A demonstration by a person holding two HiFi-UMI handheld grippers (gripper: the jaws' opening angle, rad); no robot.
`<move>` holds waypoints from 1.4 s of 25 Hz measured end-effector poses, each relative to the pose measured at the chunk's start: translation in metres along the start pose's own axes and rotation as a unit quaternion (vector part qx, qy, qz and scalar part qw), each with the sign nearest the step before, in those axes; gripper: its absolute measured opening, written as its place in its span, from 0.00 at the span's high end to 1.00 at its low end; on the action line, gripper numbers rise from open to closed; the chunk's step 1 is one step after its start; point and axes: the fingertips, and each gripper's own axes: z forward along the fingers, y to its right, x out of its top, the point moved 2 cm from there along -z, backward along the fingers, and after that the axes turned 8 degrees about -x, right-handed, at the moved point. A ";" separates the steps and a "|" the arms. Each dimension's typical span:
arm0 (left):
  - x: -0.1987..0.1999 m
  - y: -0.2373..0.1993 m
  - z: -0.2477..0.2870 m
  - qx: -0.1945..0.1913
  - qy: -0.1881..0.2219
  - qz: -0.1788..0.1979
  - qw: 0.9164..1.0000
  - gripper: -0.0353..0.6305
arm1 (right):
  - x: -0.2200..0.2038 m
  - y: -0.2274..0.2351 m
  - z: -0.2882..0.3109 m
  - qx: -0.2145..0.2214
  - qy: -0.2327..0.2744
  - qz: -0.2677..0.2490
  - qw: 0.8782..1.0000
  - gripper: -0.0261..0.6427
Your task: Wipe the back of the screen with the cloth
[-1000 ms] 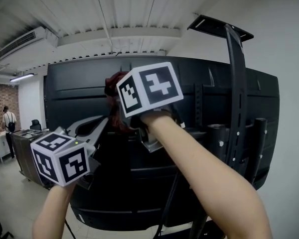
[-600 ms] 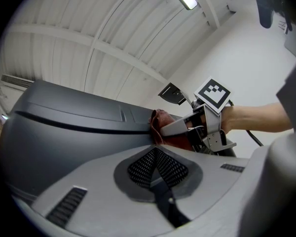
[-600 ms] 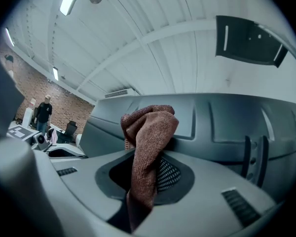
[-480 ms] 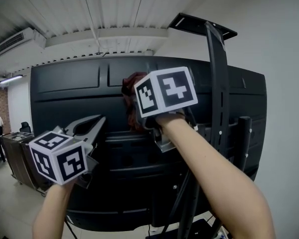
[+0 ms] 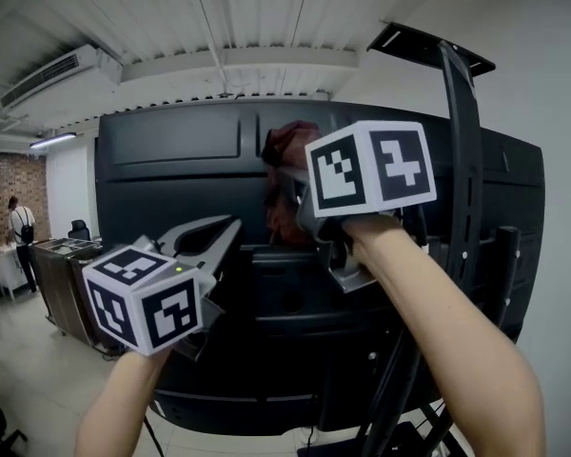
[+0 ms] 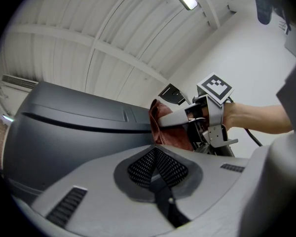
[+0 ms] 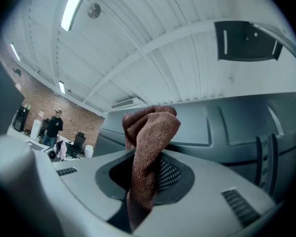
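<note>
Your right gripper (image 5: 287,181) clamps the cloth (image 5: 290,143) at upper centre, against the screen (image 5: 171,169). Your left gripper (image 5: 226,228), lower left, has its jaws together on nothing.

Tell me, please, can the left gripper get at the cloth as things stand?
Probably yes: the left gripper, shut, sits below and left of the cloth with only open air along the screen between them. The right gripper is clamped on the cloth, though, leaving just its upper bunch free.
</note>
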 end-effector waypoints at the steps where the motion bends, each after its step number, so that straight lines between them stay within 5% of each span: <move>1: 0.001 -0.003 -0.007 0.005 0.000 0.002 1.000 0.93 | 0.005 -0.017 0.001 0.017 0.011 -0.002 1.000 0.86; 9: -0.014 -0.051 -0.090 0.089 -0.024 0.000 0.996 0.93 | 0.000 -0.158 0.029 0.146 0.050 0.007 0.988 0.86; 15: -0.043 -0.095 -0.170 0.167 -0.059 -0.006 0.984 0.93 | -0.039 -0.248 0.065 0.205 0.058 0.046 0.976 0.86; 25: -0.096 -0.137 -0.243 0.227 -0.118 -0.020 0.967 0.93 | -0.104 -0.323 0.131 0.206 0.019 0.053 0.977 0.86; 35: -0.106 -0.116 -0.212 0.179 -0.110 -0.027 0.977 0.93 | -0.121 -0.276 0.115 0.148 0.037 0.029 0.988 0.86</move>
